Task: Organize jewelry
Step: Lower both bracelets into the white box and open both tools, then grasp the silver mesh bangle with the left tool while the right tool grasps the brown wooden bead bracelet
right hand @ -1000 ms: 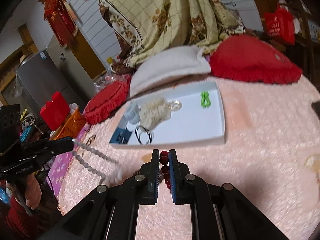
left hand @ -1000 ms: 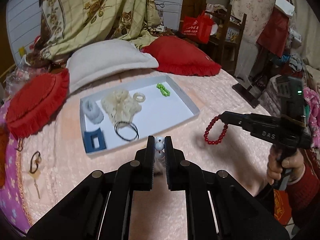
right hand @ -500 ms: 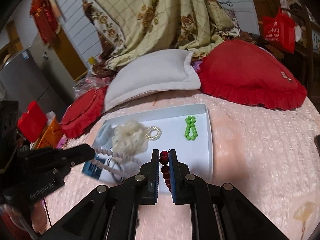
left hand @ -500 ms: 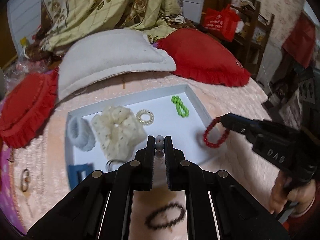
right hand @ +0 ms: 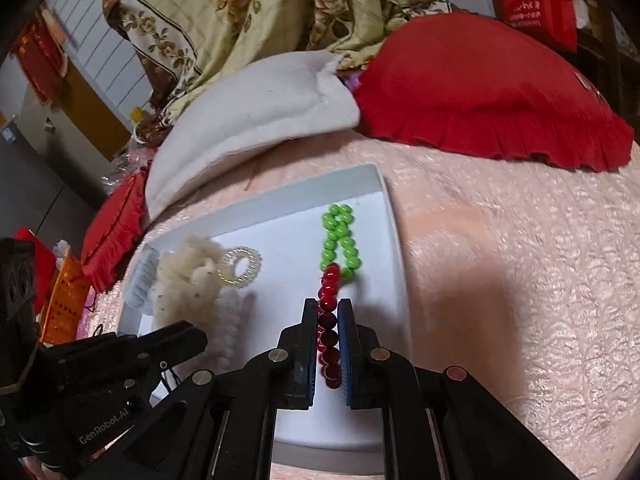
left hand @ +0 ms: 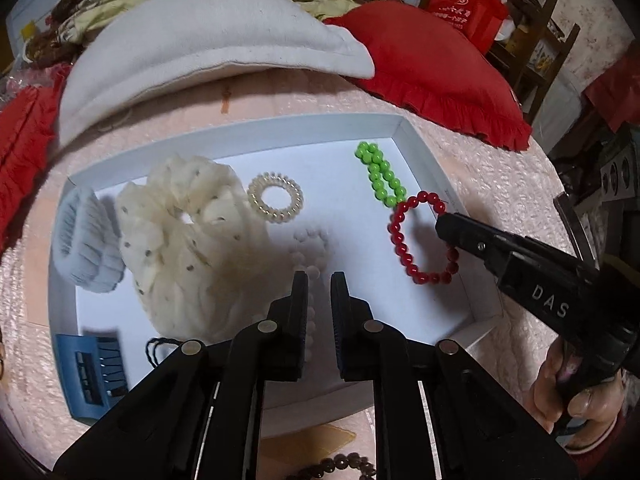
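The shallow white cardboard tray [left hand: 412, 140] lies on the pink quilted bed [right hand: 520, 240]. The left gripper [left hand: 319, 280] hangs over its middle; its jaws have just been opening and now stand slightly apart, and the string of white beads [left hand: 308, 244] lies slack on the tray floor in front of them, with part of it between the jaws and not pressed by them. The right gripper [right hand: 329, 308] stays clenched on the red bead bracelet [left hand: 404, 248], whose loop rests on the tray, touching the green bead bracelet [left hand: 380, 174]. Left of these lie a clear spiral hair tie [left hand: 275, 198], a cream scrunchie [left hand: 188, 240] and a pale blue scrunchie [left hand: 80, 240].
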